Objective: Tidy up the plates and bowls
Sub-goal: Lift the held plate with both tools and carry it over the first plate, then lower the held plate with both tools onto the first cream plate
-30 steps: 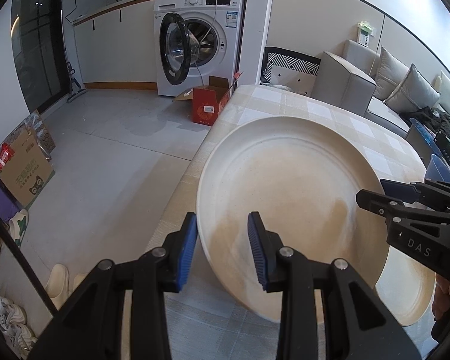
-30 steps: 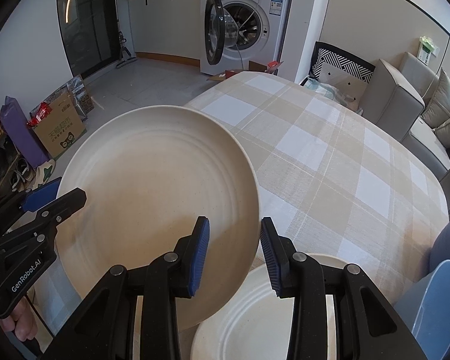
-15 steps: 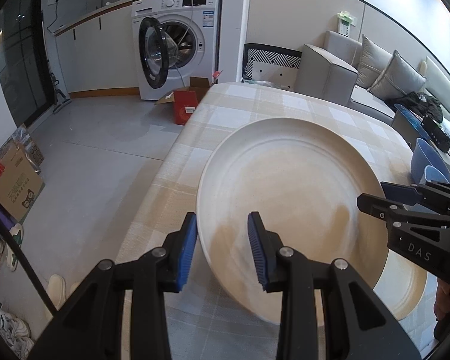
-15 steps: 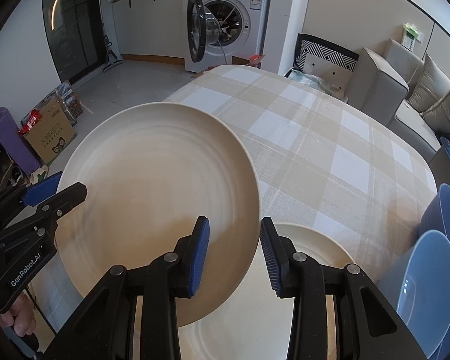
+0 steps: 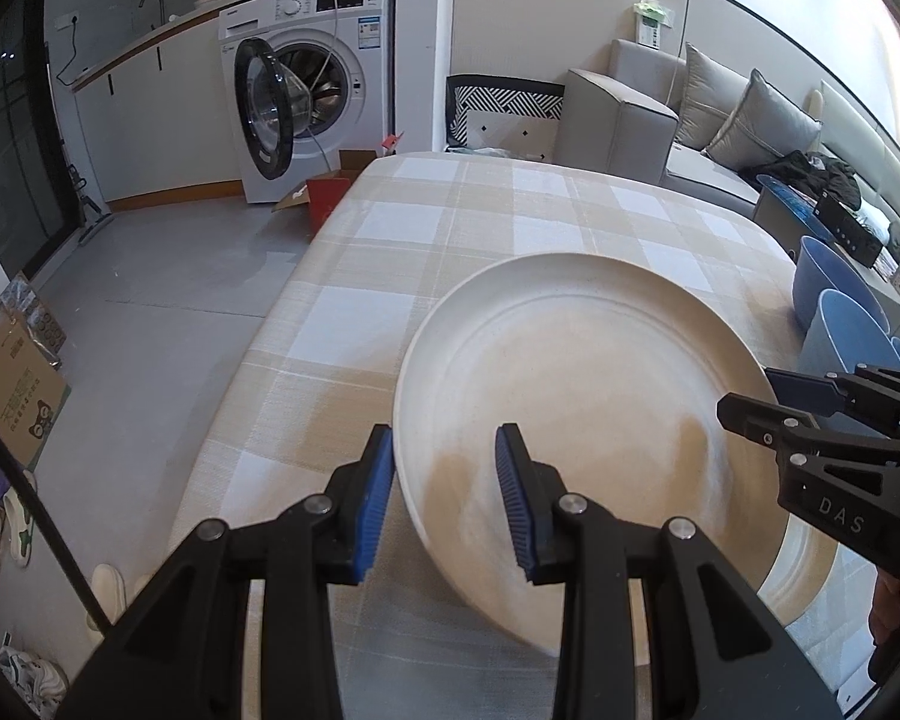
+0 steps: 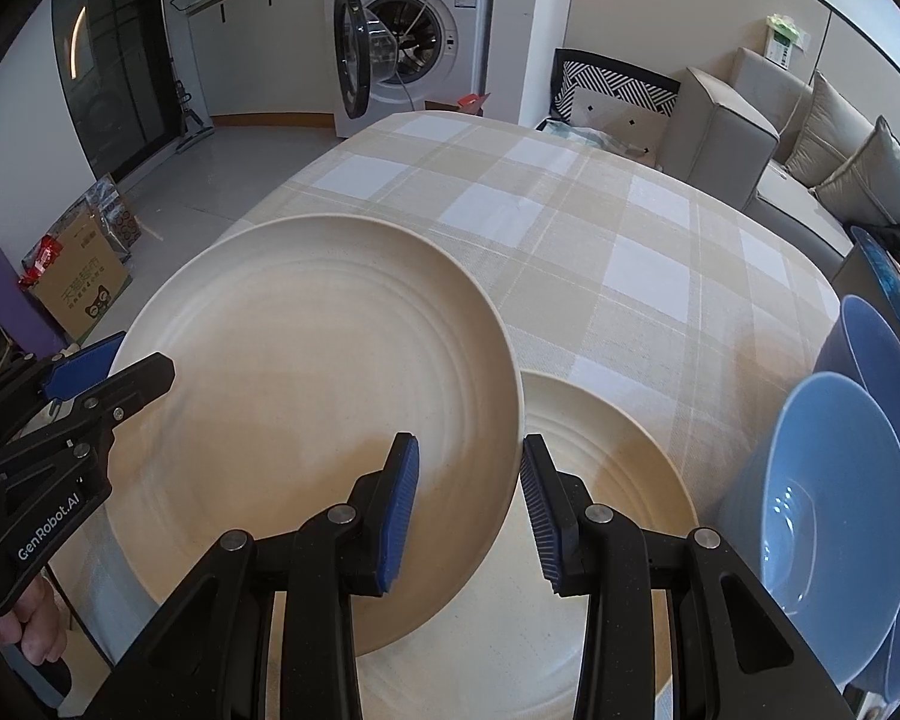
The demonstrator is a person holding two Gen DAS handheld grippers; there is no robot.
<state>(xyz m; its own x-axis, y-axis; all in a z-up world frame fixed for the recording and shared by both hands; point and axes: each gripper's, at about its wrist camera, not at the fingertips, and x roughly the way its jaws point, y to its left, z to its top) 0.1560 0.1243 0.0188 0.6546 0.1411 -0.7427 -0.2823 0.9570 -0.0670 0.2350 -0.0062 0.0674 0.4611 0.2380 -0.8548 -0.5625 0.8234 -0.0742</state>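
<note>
Aloft, cream plate (image 6: 306,396) (rim gripped both sides), checked table (image 6: 570,228) beyond

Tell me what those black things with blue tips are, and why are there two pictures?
There is no robot here. A person holds a black claw with blue pads in each hand. Each claw has a camera that looks along its fingers, so one picture is from the left claw and the other is from the right claw. Together the claws grip a big cream plate by opposite edges. It is lifted and tilted above the checked table. A second plate lies on the table, partly under the first one. Some blue bowls are at the right.
</note>
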